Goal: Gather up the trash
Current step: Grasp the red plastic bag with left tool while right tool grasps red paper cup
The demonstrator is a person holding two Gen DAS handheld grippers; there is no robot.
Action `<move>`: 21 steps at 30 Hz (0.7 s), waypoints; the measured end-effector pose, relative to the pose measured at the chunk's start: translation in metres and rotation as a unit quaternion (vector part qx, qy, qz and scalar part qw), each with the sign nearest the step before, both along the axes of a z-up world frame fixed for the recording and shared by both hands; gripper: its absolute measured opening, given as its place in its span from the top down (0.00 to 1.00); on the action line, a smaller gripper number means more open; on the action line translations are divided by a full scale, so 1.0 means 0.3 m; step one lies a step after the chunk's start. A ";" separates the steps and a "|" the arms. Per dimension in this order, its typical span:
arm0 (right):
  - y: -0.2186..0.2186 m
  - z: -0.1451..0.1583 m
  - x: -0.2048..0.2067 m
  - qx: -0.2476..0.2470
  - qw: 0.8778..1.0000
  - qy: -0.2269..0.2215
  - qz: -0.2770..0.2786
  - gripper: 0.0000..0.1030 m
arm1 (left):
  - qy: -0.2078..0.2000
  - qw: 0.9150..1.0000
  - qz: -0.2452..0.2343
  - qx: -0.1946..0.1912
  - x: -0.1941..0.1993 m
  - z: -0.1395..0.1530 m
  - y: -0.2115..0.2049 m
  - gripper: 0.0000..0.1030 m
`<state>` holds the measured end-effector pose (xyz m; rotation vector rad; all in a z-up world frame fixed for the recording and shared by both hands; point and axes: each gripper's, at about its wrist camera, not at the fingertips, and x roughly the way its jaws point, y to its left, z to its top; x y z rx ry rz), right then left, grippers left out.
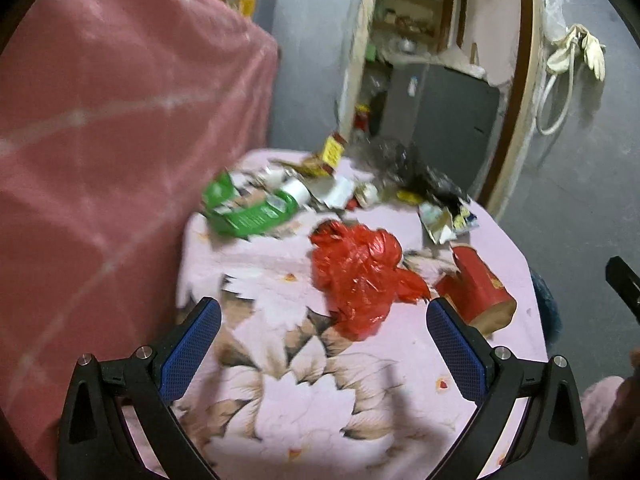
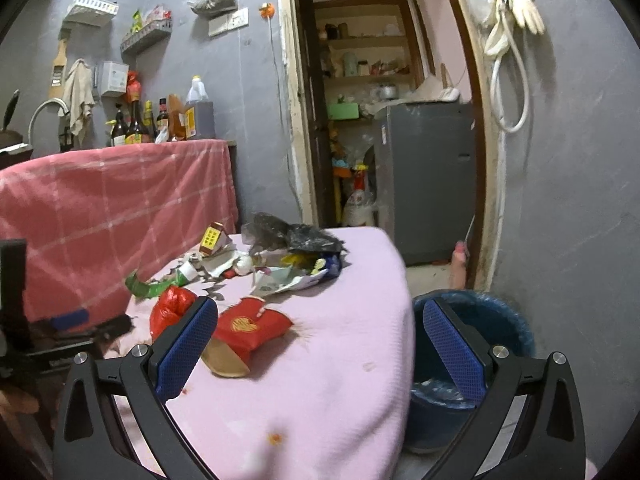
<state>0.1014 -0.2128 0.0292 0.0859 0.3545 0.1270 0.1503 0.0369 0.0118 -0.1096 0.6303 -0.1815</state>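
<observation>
Both grippers spread wide and empty over the littered counter.

My left gripper (image 1: 324,334) faces the red plastic bag (image 1: 356,276) mid-counter; I should pinch its crumpled bulk, then carry it to the blue bin (image 2: 476,356) beside the right edge.

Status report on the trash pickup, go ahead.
Left gripper and right gripper open, empty. Red plastic bag nearest, untouched on table. Blue bin alongside, path clear.

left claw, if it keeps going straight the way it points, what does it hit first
Most likely the crumpled red plastic bag on the pink floral tablecloth. It lies just ahead of the open left claw, between the lines of its fingers. Depth is hard to judge, so it might pass just over it.
</observation>
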 end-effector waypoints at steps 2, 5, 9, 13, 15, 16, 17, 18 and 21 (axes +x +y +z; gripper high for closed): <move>0.015 -0.011 0.025 0.007 1.000 0.011 0.007 0.00 | 0.013 1.000 -0.007 0.002 0.023 -0.005 -0.004 0.08; 0.044 -0.026 0.054 0.006 1.000 0.022 0.021 0.11 | 0.027 0.999 -0.019 -0.003 0.064 -0.016 -0.009 0.19; 0.078 -0.052 0.087 0.009 0.998 0.039 0.042 0.27 | 0.059 0.997 -0.039 -0.020 0.122 -0.037 -0.008 0.43; 0.110 -0.073 0.114 0.001 0.997 0.056 0.058 0.36 | 0.082 0.993 -0.055 -0.058 0.173 -0.055 0.005 0.59; 0.128 -0.083 0.126 -0.005 0.996 0.064 0.064 0.36 | 0.085 0.992 -0.061 -0.064 0.183 -0.056 0.011 0.69; 0.134 -0.088 0.132 -0.008 0.995 0.070 0.066 0.36 | 0.085 0.992 -0.062 -0.065 0.188 -0.054 0.013 0.74; 0.140 -0.093 0.138 -0.010 0.995 0.074 0.066 0.36 | 0.086 0.992 -0.064 -0.066 0.188 -0.054 0.018 0.75; 0.147 -0.100 0.149 -0.011 0.994 0.083 0.068 0.36 | 0.087 0.992 -0.065 -0.069 0.191 -0.056 0.022 0.80; 0.158 -0.125 0.180 -0.002 0.992 0.108 0.072 0.36 | 0.091 0.991 -0.062 -0.078 0.194 -0.062 0.037 0.89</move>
